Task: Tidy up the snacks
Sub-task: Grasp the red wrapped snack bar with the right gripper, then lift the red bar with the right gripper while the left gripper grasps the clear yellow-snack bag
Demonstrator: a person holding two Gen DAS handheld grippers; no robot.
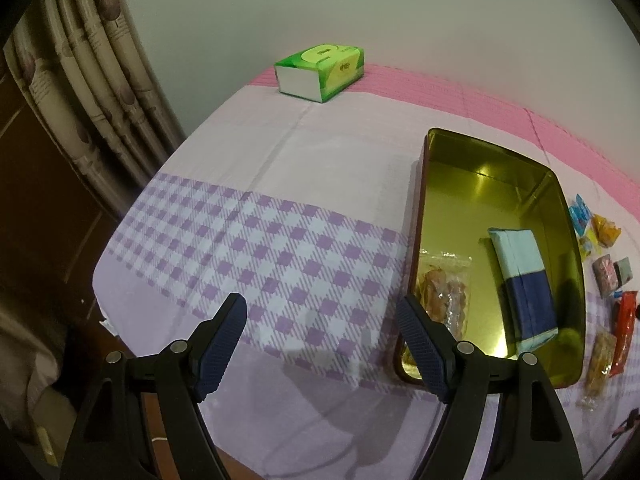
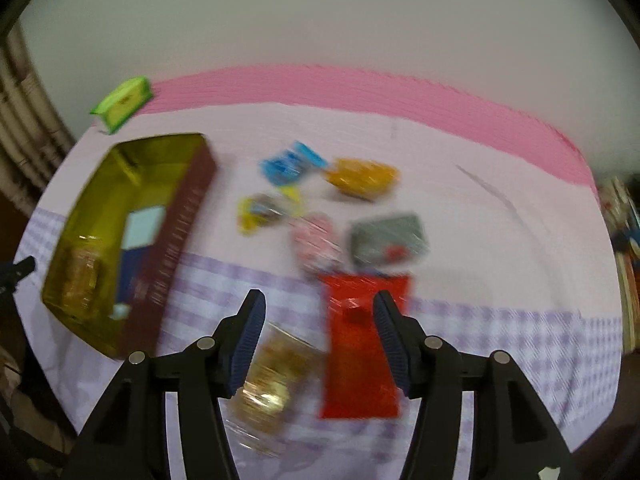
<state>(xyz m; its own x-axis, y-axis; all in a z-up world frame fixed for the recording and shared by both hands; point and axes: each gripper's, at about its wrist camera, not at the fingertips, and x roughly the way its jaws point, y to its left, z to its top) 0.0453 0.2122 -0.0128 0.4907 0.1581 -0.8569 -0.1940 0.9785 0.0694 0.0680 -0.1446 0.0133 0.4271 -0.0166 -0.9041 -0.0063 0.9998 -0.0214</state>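
Observation:
A gold-lined tin box [image 1: 568,216] [image 2: 180,220] stands on the table. Inside lie a light-and-dark blue packet [image 1: 524,280] and a clear bag of brown snacks [image 1: 444,292]. My left gripper [image 1: 322,324] is open and empty over the checked cloth, left of the tin. My right gripper [image 2: 318,328] is open above a red packet [image 2: 360,344] and a clear bag of golden snacks [image 2: 268,384]. Beyond lie blue [image 2: 290,164], orange [image 2: 362,178], yellow [image 2: 264,210], pink [image 2: 318,240] and grey [image 2: 388,238] packets. The right view is blurred.
A green tissue pack [image 1: 320,72] [image 2: 122,104] sits at the far edge on the pink strip. A curtain [image 1: 92,80] hangs left of the table. The table's left edge [image 1: 120,240] drops off near my left gripper.

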